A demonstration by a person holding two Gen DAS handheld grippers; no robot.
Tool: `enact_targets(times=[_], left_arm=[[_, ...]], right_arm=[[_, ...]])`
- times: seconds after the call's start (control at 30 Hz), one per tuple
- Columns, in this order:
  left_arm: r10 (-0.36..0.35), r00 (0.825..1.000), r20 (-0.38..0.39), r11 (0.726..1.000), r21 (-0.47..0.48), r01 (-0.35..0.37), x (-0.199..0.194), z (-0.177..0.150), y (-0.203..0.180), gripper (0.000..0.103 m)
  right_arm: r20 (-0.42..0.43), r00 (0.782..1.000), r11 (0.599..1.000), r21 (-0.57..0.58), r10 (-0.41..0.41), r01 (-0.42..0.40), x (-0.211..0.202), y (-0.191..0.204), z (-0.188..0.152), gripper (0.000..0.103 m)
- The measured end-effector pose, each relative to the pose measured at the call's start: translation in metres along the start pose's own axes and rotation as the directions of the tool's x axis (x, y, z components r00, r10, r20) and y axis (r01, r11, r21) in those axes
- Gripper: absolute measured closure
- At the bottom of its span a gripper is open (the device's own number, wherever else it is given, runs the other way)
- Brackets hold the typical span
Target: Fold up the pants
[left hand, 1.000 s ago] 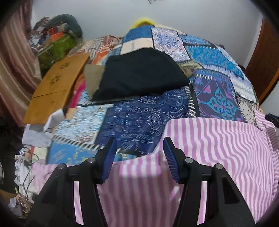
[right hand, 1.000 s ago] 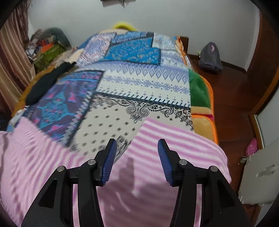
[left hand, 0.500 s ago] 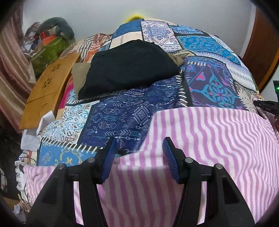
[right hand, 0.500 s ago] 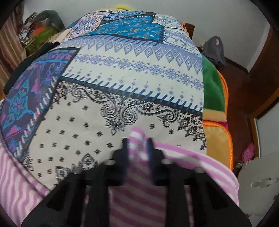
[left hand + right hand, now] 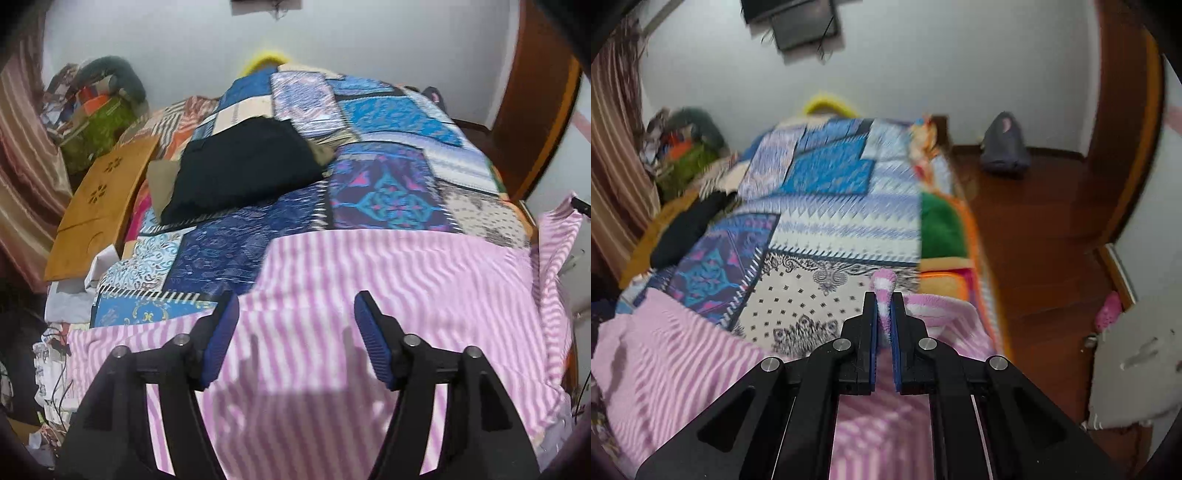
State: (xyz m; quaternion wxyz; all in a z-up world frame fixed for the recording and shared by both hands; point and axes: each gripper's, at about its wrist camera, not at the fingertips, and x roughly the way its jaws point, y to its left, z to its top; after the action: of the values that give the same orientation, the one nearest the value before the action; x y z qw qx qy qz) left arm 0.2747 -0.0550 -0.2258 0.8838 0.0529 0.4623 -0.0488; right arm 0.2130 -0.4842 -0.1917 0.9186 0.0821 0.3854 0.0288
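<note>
One striped pants, one patchwork bedspread, one black garment, one wooden board, two grippers.

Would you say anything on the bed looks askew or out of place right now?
Yes: the striped pants lie uneven, their right corner pinched up off the quilt in the right claw.

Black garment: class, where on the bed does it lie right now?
The black garment lies on the quilt's far left side in the left wrist view, beside the wooden board, beyond the striped pants.
</note>
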Motion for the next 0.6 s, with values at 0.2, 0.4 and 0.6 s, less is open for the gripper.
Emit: enact_targets(times=[0.2, 0.4, 0.6], left_arm=[[-0.054, 0.998, 0.028, 0.996, 0.069, 0.052, -0.031, -0.014, -0.041, 0.029], [-0.070, 0.997, 0.022, 0.990, 0.124, 0.067, -0.042, -0.033, -0.069, 0.028], [-0.081, 0.996, -0.026, 0.991, 0.108, 0.084, -0.033, -0.045, -0.076, 0.028]], right_arm=[[0.031, 0.998, 0.996, 0.078, -0.052, 0.050, -0.057, -0.035, -0.037, 0.097], [-0.020, 0.996, 0.980, 0.178, -0.086, 0.088, -0.081, -0.067, -0.103, 0.097], [-0.109, 0.985, 0.958, 0.243, -0.132, 0.155, -0.062, -0.090, -0.159, 0.098]])
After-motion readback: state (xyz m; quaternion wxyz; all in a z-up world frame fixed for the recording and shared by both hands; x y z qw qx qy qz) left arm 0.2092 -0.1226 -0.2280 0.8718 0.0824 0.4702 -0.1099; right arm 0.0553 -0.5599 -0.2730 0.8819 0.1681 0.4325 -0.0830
